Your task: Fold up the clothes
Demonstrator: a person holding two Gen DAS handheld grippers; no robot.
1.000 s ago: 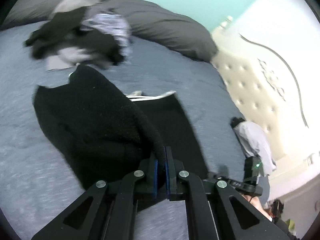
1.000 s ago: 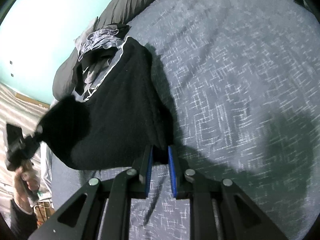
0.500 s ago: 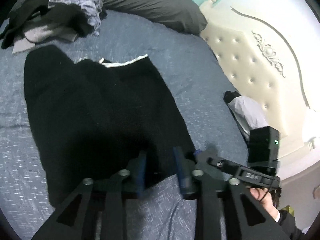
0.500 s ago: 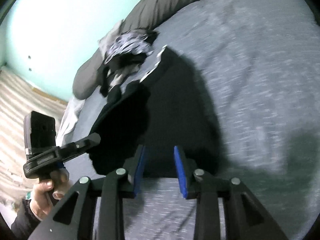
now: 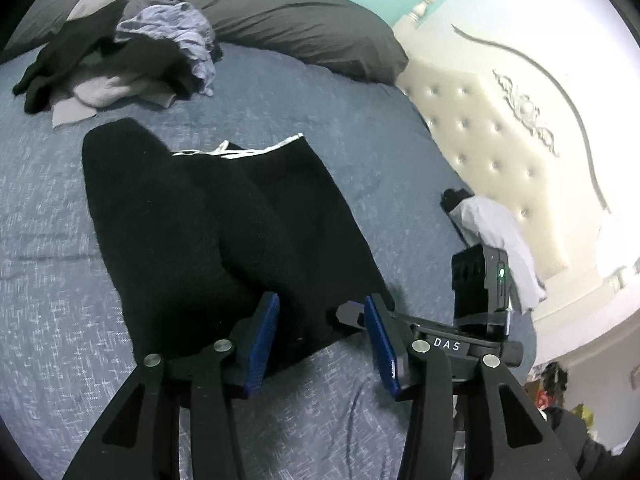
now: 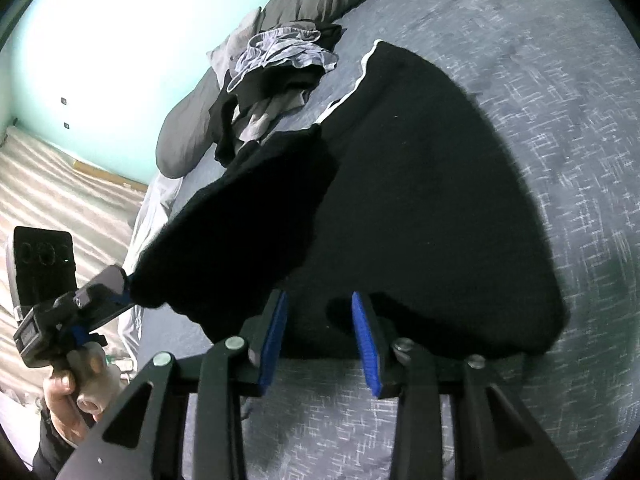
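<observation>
On the blue-grey woven bedspread [image 5: 400,128], a black fleece garment with a white-trimmed edge [image 5: 208,216] lies spread out flat, its near hem just in front of my two tools. My left hand-held gripper [image 5: 320,332] has its blue-padded jaws opening, with the hem of the garment lying between them but not pressed by either pad. My right hand-held gripper [image 6: 318,332] stands with its jaws parted as well, the fabric's near edge between the pads and untouched by them. In the right wrist view, a folded-over flap of the black garment rises at the left, beside the tip of my left tool, and I cannot tell whether they touch. Beyond the garment sits a heap of unfolded clothes in black, grey and lilac [image 5: 120,60], resting against a long dark grey pillow [image 5: 288,24]. A cream tufted headboard [image 5: 488,132] stands at the bed's right.
</observation>
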